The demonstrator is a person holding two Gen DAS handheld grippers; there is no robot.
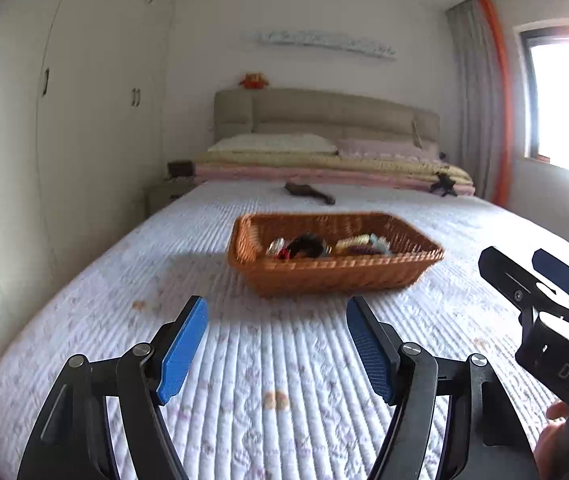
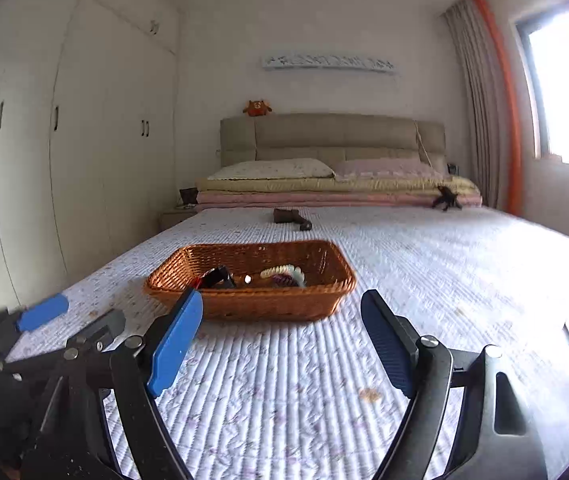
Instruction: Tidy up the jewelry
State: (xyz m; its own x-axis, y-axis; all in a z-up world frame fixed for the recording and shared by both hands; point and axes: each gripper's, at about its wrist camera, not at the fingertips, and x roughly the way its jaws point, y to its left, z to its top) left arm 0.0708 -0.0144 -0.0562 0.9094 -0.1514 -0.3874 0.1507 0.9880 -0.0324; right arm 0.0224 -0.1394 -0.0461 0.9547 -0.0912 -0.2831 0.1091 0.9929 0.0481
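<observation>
Nearest the cameras, the left gripper (image 1: pixel 277 350) stands with its blue pads spread wide and nothing between them, only quilted bedspread (image 1: pixel 244 380) below; the right gripper (image 2: pixel 282 344) is likewise released and empty, its jaws apart over the same cover; neither touches anything. Beyond both, resting on the bed and well clear of the fingertips, sits the wicker basket (image 2: pixel 244 304), a shallow brown tray with sloped woven walls; it likely weighs little and is stiff enough to lift by a rim, though the weave may flex. Inside lies the jewelry (image 1: pixel 316 245): a pale beaded bracelet (image 2: pixel 282 270) coiled toward the right, something dark and chunky (image 2: pixel 218 278) at the left, a small bright glint between them; the blur hides finer detail. These pieces look light, small and loose, probably slippery where beaded; pinching a bracelet across its band seems the safest hold, gently, since strands may snap. Further off a dark object (image 2: pixel 292 217) lies on the cover; beyond that, pillows (image 2: pixel 272 169) and headboard (image 2: pixel 332 136).
</observation>
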